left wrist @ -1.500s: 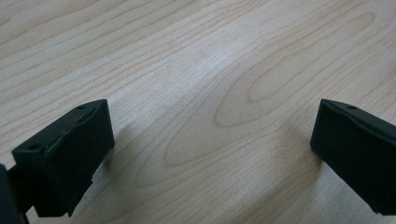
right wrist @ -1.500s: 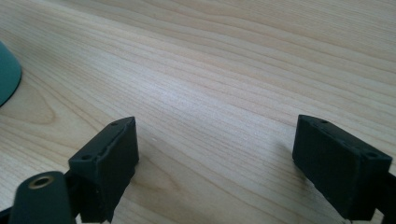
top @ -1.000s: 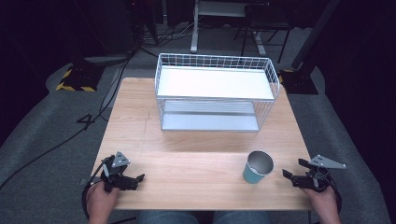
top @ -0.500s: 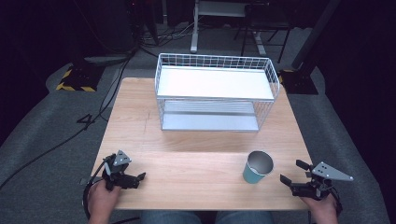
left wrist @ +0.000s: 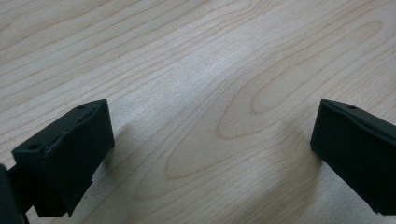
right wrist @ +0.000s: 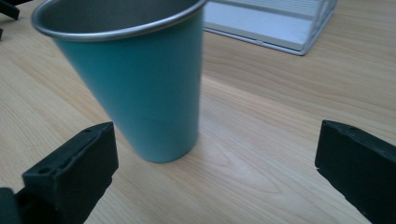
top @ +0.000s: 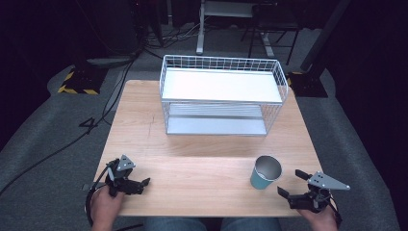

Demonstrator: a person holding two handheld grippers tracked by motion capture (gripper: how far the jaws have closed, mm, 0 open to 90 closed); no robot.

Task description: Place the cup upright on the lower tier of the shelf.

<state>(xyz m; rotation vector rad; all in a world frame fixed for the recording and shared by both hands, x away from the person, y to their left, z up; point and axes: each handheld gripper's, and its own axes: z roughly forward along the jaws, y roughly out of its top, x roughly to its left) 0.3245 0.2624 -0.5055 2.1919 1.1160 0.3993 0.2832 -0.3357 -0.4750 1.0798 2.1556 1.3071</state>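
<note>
My left gripper (top: 144, 183) rests low at the tabletop's (top: 202, 144) near left corner, fingers spread wide over bare wood, with open board to its right. The wire rack (top: 221, 96) stands well back. The teal cup (top: 265, 172) stands upright near the front right. My right gripper (top: 291, 183), just beside it at the edge, has been opening its fingers; nothing seems to lie between them.

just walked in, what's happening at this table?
A person sits at a wooden table with a two-jaw gripper in each hand. The right gripper, jaws just opened wide and holding nothing, sits beside an upright teal metal cup, apart from it. The left gripper rests open near the front left edge. A white two-tier wire rack stands behind.
</note>
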